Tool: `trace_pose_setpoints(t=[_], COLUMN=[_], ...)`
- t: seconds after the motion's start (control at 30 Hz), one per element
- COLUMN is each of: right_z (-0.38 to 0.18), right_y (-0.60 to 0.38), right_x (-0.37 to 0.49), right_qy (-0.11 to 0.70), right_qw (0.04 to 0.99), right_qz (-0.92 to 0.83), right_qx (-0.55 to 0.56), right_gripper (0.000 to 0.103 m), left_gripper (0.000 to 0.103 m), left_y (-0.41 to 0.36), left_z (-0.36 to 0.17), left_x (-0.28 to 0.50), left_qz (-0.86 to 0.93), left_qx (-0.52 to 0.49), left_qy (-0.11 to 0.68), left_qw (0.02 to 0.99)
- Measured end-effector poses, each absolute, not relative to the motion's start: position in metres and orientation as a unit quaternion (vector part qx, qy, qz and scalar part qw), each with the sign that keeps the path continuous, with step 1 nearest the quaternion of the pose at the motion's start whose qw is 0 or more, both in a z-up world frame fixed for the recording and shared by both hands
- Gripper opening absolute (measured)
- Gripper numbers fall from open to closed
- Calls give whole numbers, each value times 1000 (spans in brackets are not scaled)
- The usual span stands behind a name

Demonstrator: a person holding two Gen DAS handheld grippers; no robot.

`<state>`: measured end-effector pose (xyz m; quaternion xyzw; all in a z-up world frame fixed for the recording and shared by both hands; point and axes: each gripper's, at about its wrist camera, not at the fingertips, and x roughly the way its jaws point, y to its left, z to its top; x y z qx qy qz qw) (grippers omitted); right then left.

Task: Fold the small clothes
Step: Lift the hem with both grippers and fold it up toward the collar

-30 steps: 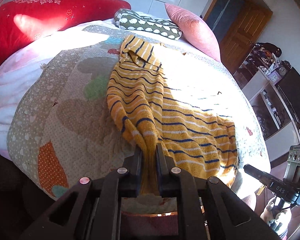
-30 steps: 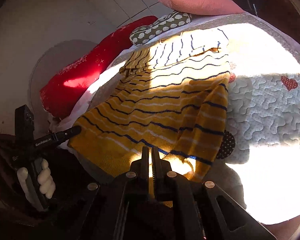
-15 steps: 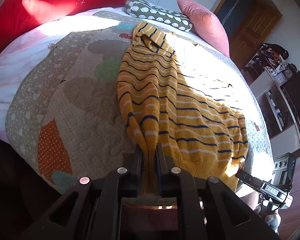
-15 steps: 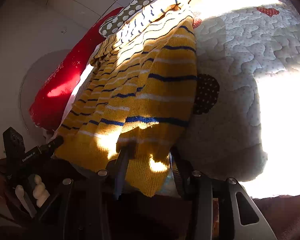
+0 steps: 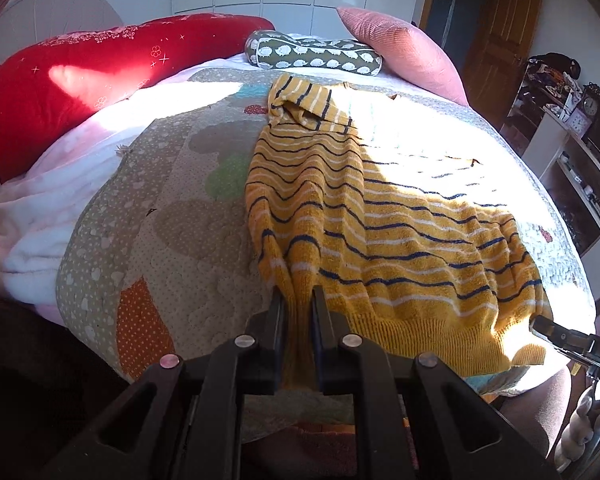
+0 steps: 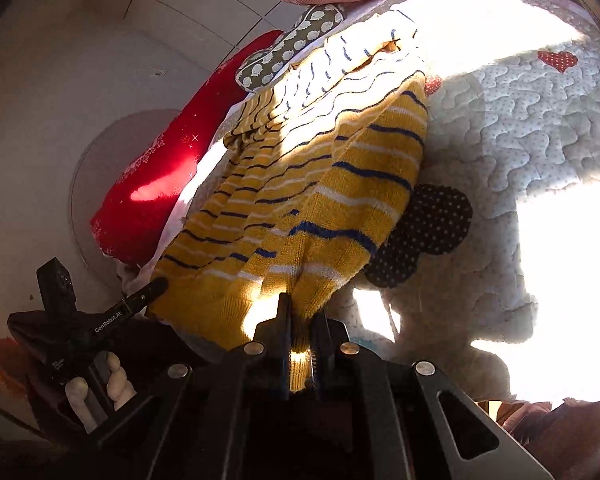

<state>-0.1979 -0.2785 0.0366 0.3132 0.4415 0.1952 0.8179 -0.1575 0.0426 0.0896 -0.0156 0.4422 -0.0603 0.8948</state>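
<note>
A yellow knitted sweater with navy and white stripes lies spread on the quilted bed, its hem at the near edge. My left gripper is shut on the hem's left corner, with a fold of knit pinched between the jaws. In the right wrist view the same sweater runs away from my right gripper, which is shut on the hem's other corner. Each gripper shows in the other's view: the right gripper at the hem's right end, the left gripper at its left end, with a hand below it.
The patchwork quilt covers the bed. A red pillow, a green patterned cushion and a pink cushion lie at the head. Shelves with clutter and a wooden door stand to the right.
The right gripper's jaws stood apart around the hem half a second ago and are now closed on it. Both grippers sank slightly, and the sweater lies stretched flatter on the quilt.
</note>
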Motion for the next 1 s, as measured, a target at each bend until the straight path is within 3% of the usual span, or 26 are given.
trace_pose_setpoints(t=[0.63, 1.0], right_z=[100, 95], right_y=[-270, -263], right_x=[-152, -113], right_qy=[383, 390], right_qw=[840, 848], right_qz=[239, 220], right_qx=[300, 284], right_gripper=[8, 8], left_gripper=[10, 8], left_y=[43, 49], left_z=[116, 109], left_x=[-138, -87], left_qz=[-46, -30], left_qx=[-7, -28], left_qy=[410, 420], left_qw=[911, 907])
